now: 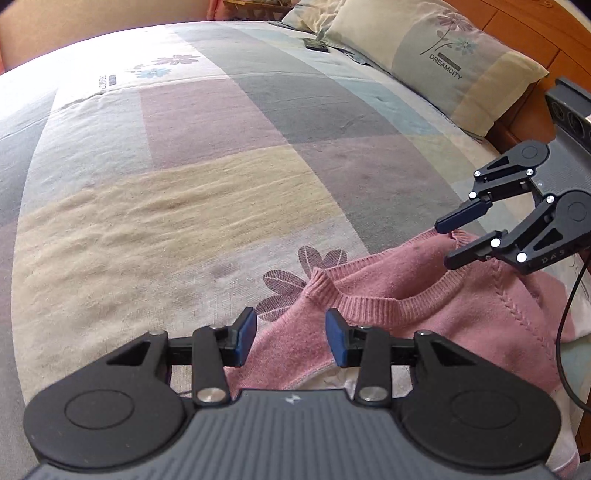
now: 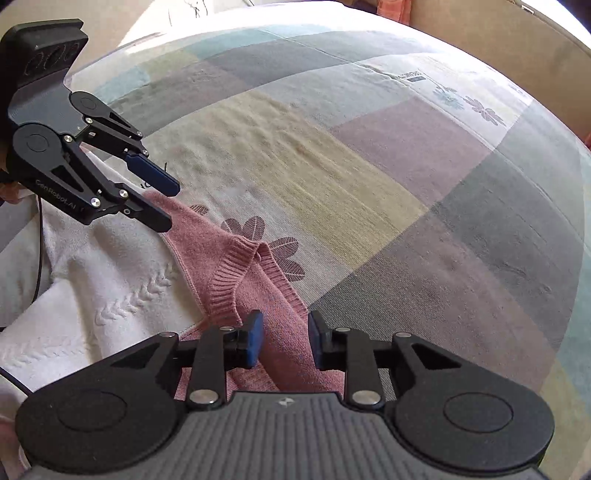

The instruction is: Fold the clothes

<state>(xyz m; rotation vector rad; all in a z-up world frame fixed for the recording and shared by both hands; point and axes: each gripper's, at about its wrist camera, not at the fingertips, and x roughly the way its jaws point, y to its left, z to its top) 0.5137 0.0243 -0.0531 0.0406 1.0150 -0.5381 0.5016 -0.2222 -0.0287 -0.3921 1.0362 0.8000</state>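
You have both claws open over the pink sweater (image 1: 424, 317), which lies bunched at the near edge of the bed (image 1: 184, 192), beside a white knit garment (image 2: 92, 280). Your left claw (image 1: 290, 338) and right claw (image 2: 284, 341) each straddle a shoulder. Its ribbed collar (image 1: 373, 301) faces out across the bed; the body trails towards you, long axis unclear. Whether you are grasping or letting go, the scene fits both.

place: home bedroom | cues: bed with patchwork bedspread (image 1: 221, 155), pillow (image 1: 436, 55), wooden headboard (image 1: 535, 33)
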